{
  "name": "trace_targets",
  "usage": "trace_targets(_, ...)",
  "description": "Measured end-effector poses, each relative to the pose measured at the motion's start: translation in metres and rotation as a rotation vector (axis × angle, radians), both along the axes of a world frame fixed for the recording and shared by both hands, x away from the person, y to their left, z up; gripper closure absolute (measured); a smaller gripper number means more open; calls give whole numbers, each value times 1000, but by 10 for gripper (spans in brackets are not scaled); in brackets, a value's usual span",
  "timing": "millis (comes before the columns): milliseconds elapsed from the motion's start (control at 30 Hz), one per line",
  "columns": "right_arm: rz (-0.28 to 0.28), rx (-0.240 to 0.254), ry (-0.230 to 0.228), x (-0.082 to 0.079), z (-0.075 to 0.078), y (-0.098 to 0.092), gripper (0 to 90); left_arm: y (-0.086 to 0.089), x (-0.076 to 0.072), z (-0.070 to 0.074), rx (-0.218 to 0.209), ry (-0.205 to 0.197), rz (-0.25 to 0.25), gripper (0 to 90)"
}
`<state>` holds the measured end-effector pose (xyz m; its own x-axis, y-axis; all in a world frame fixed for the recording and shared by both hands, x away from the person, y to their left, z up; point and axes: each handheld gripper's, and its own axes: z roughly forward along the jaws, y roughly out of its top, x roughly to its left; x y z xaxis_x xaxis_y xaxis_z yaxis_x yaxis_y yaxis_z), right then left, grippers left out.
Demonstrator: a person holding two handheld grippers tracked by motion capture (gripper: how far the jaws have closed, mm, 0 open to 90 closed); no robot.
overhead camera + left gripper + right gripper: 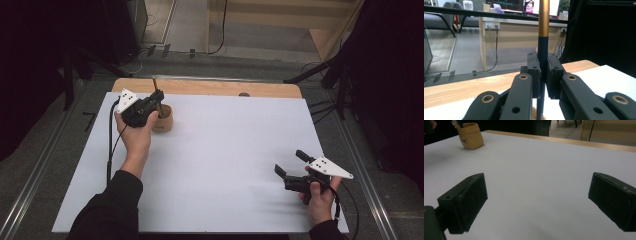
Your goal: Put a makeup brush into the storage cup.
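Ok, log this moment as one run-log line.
left gripper: shut on dark-blue gold-banded pen | pen: upright over tan pot | right gripper: open, idle

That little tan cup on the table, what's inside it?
A slim dark stick with a gold upper section stands upright in the tan cup, clamped by the left gripper. Its lower end is hidden by the cup's wall and the gripper, so anything else inside cannot be seen.

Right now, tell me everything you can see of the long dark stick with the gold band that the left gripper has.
The slim dark-blue stick with a gold metallic upper section stands nearly upright, clamped between the left gripper's black pads. Its lower end drops into the small tan cup at the white table cover's far left; the tip is hidden inside. Its top runs out of the left gripper view. It looks smooth, like a pen or brush handle.
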<state>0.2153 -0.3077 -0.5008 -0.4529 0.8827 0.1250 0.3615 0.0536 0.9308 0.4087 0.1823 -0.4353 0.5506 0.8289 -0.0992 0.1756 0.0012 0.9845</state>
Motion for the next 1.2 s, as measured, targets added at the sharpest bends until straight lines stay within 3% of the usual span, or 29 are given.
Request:
trace_targets(200, 1, 5, 3, 0, 0, 0, 24, -6, 0, -5, 37, -5, 3, 841)
trace_targets(400, 2, 5, 3, 0, 0, 0, 24, -6, 1, -16, 43, 15, 26, 840)
trace_targets(967, 0, 4, 2, 0, 0, 0, 26, -8, -3, -33, 105, 50, 13, 829)
trace_targets(1100, 0, 4, 2, 0, -1, 0, 27, -7, -7, -32, 114, 51, 12, 739)
trace_targets(1200, 0, 2, 2, 0, 0, 0, 27, -6, -13, -27, 96, 48, 4, 649)
